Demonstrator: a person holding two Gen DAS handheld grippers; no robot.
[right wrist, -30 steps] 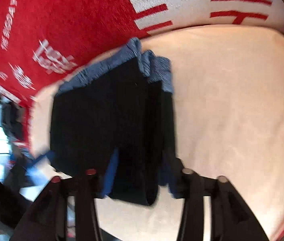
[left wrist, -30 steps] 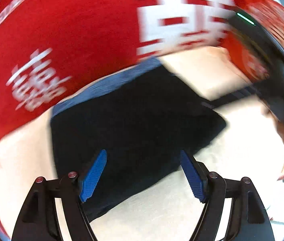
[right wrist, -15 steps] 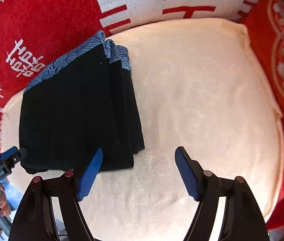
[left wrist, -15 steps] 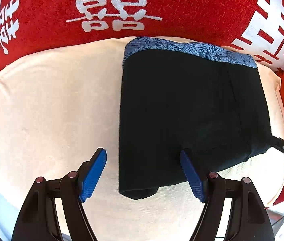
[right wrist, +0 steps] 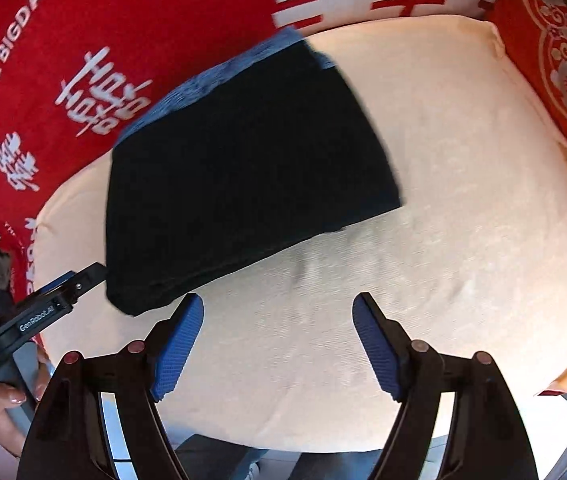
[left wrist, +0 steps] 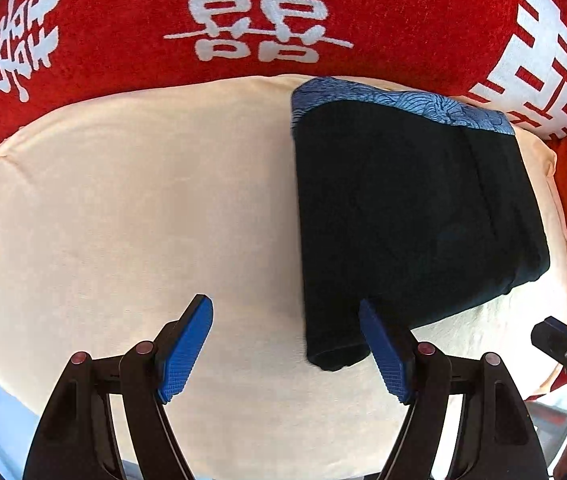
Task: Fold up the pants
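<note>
The black pants [left wrist: 411, 216] lie folded into a compact rectangle on the cream cushion [left wrist: 131, 216], with a blue patterned waistband [left wrist: 395, 100] at the far edge. My left gripper [left wrist: 287, 348] is open and empty, just in front of the pants' near left corner. My right gripper [right wrist: 279, 344] is open and empty over the bare cushion [right wrist: 463, 208], to the right of and in front of the pants [right wrist: 243, 176]. The left gripper's tip [right wrist: 63, 292] shows at the left of the right wrist view, the right gripper's tip [left wrist: 563, 344] at the right of the left wrist view.
A red blanket with white characters [left wrist: 267, 16] rises behind the cushion and also shows in the right wrist view [right wrist: 83, 60]. A red patterned cushion [right wrist: 563, 64] borders the right side. The cushion's front edge drops off near both grippers.
Both grippers have let go of the pants and pulled back toward the front edge. The left view has swung left so the pants sit to its right. The pants lie still, folded.
</note>
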